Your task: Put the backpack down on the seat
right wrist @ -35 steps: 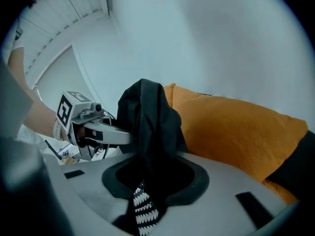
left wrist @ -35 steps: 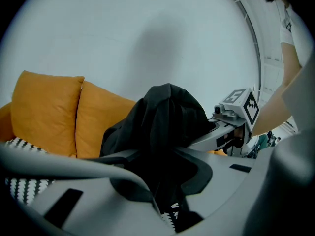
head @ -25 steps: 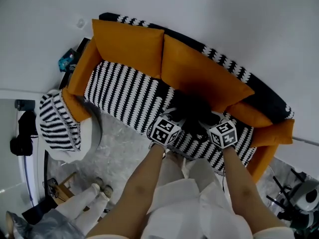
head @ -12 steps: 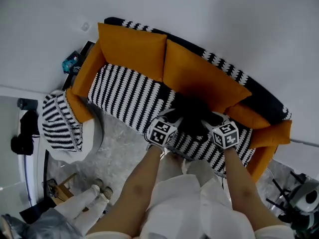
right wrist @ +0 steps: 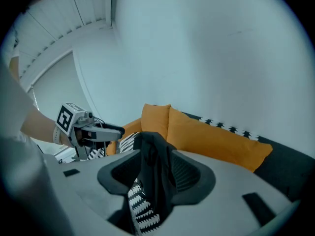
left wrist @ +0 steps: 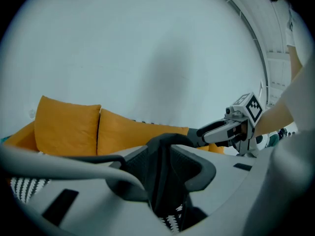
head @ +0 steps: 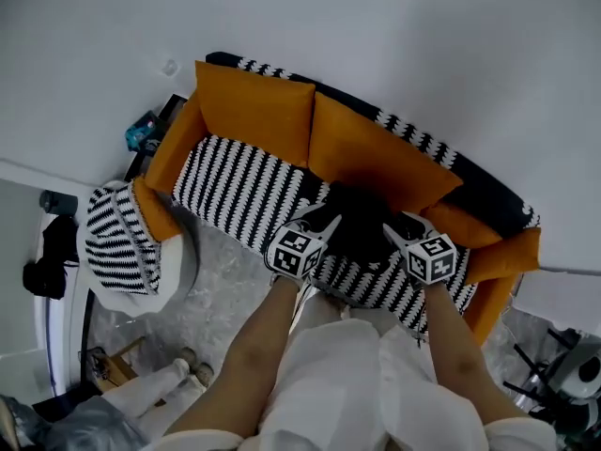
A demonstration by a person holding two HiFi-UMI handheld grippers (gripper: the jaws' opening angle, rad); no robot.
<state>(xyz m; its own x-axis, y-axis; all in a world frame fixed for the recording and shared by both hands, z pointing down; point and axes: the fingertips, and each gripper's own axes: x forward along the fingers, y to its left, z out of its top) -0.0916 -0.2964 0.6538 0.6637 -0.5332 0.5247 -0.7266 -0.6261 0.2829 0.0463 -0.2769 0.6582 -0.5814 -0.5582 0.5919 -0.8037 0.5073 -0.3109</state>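
A black backpack [head: 360,222] rests on the sofa's black-and-white zigzag seat [head: 235,178], against the right orange back cushion [head: 376,153]. My left gripper [head: 322,224] is at the pack's left side and my right gripper [head: 401,228] at its right. In the left gripper view a black strap [left wrist: 162,181] hangs between the jaws of the left gripper [left wrist: 165,167]; gaps show on both sides, and the jaws are closing slightly. The right gripper [right wrist: 155,173] also stands open around a black strap [right wrist: 151,156], without pressing it.
A second orange cushion [head: 252,101] leans at the back left, and an orange armrest [head: 498,275] ends the sofa on the right. A striped pouf [head: 117,242] stands to the left on the grey floor. Another person's legs [head: 160,383] are lower left, equipment [head: 573,374] lower right.
Both grippers have shifted a little outward from the backpack, left one leftward and right one rightward. The backpack stays on the seat.
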